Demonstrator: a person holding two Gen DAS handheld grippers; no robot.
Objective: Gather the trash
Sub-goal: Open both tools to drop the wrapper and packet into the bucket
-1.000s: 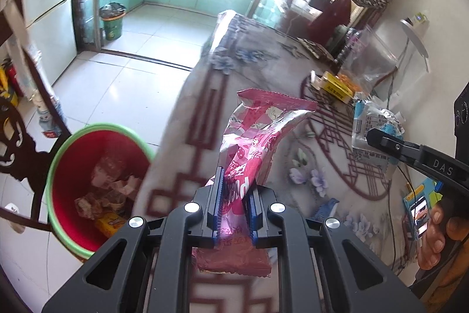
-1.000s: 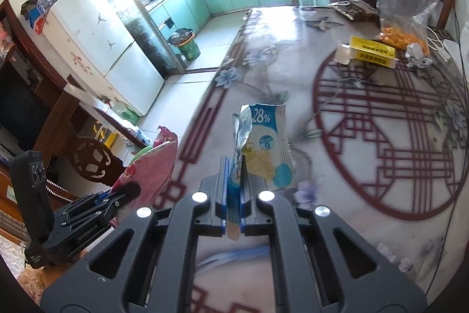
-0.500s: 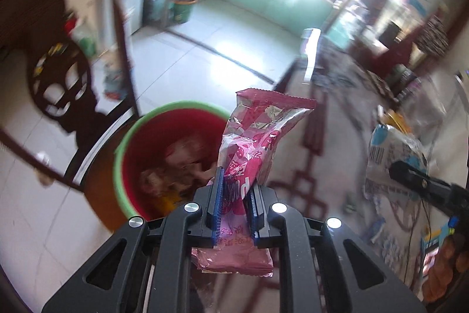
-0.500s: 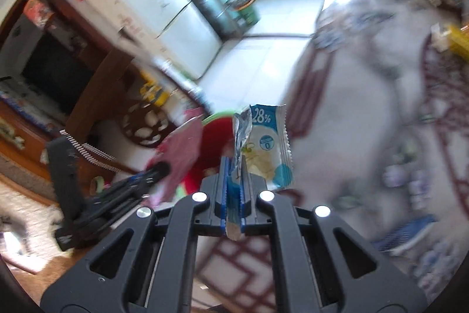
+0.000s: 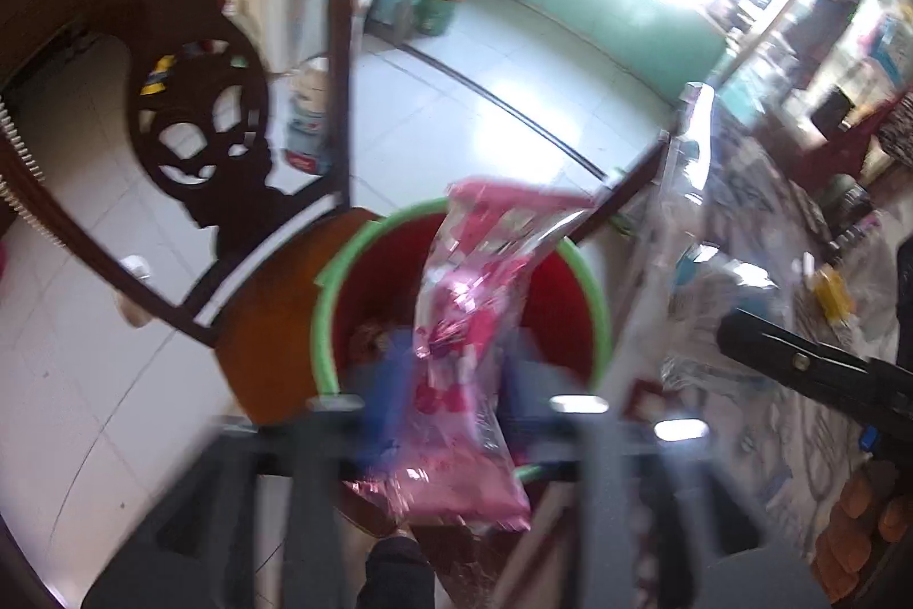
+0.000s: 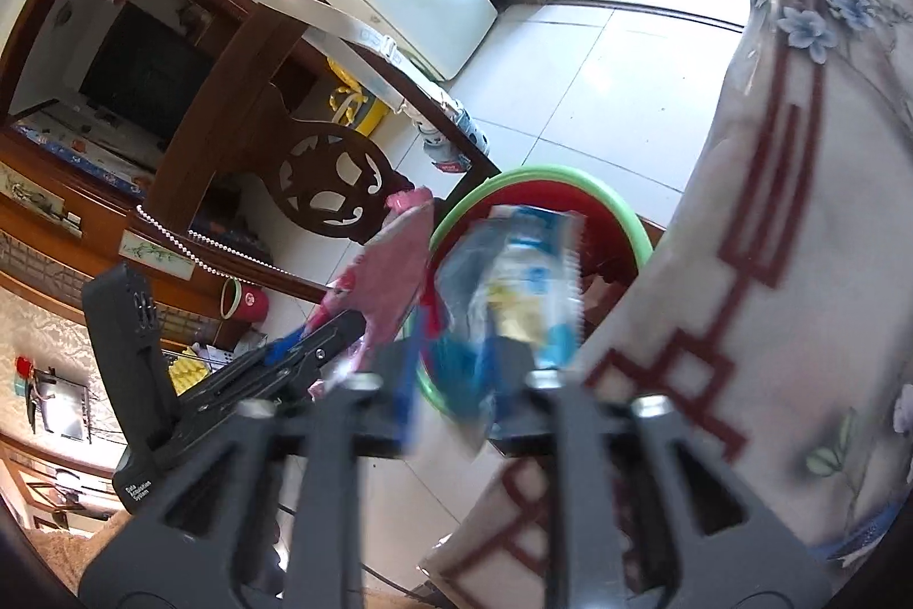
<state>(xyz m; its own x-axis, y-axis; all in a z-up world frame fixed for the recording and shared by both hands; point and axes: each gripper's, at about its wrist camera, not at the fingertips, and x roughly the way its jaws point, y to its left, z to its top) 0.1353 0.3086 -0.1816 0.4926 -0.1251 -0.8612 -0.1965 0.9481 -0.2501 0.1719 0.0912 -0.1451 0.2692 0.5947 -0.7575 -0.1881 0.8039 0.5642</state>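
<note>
Left gripper (image 5: 451, 403): jaws opening, blue pads blurred and standing clear of the pink wrapper (image 5: 473, 346) either side; wrapper loose between them, no longer pinched, upright over the red bin (image 5: 456, 278).

Right gripper (image 6: 456, 380): jaws opening, narrower gap than the left; blue-and-white wrapper (image 6: 525, 289) loose between the pads, tilted, contact with the right pad not resolvable through blur. Positioned over the near rim of the same bin, at the left edge of the patterned tablecloth (image 6: 799, 266).

Versus one second ago: both sets of pads clamped tight then, wrappers held above the table; now over the bin and let go. Bin previously far left in the left view, now centred just beyond the fingers. Carved chair (image 5: 200, 124) beyond left.
</note>
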